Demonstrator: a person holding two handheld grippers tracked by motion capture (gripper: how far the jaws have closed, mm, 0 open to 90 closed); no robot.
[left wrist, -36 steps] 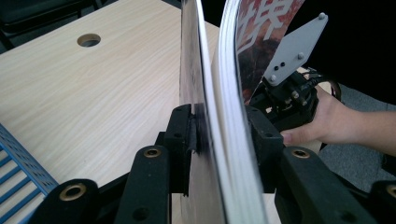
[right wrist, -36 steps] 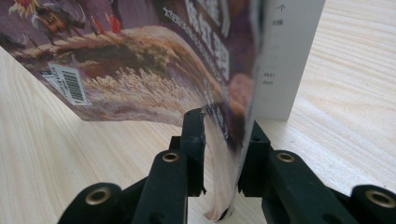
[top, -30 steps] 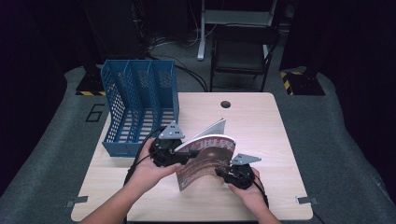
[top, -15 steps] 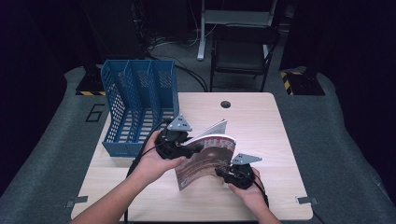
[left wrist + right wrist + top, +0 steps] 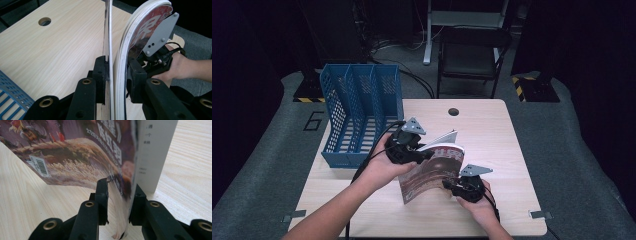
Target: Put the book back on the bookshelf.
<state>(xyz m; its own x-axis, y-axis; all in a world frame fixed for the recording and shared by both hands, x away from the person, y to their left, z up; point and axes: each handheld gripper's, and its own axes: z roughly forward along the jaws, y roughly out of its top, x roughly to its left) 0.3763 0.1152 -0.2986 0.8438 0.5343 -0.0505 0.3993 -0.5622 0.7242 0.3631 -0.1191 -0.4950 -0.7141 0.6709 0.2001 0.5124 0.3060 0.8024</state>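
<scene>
Wooden tabletop [image 5: 512, 150] is carrying everything: nearest, the right gripper [image 5: 451, 186] is clamping the magazine [image 5: 432, 172] by its lower edge. Just beyond, the left gripper [image 5: 428, 156] is pinching its upper pages, lifting it mid-table; farther left, a blue file rack [image 5: 357, 115] is standing.

A "6" [image 5: 313, 121] marks the grey floor mat; the magazine [image 5: 75, 157] bears Chinese characters.
</scene>
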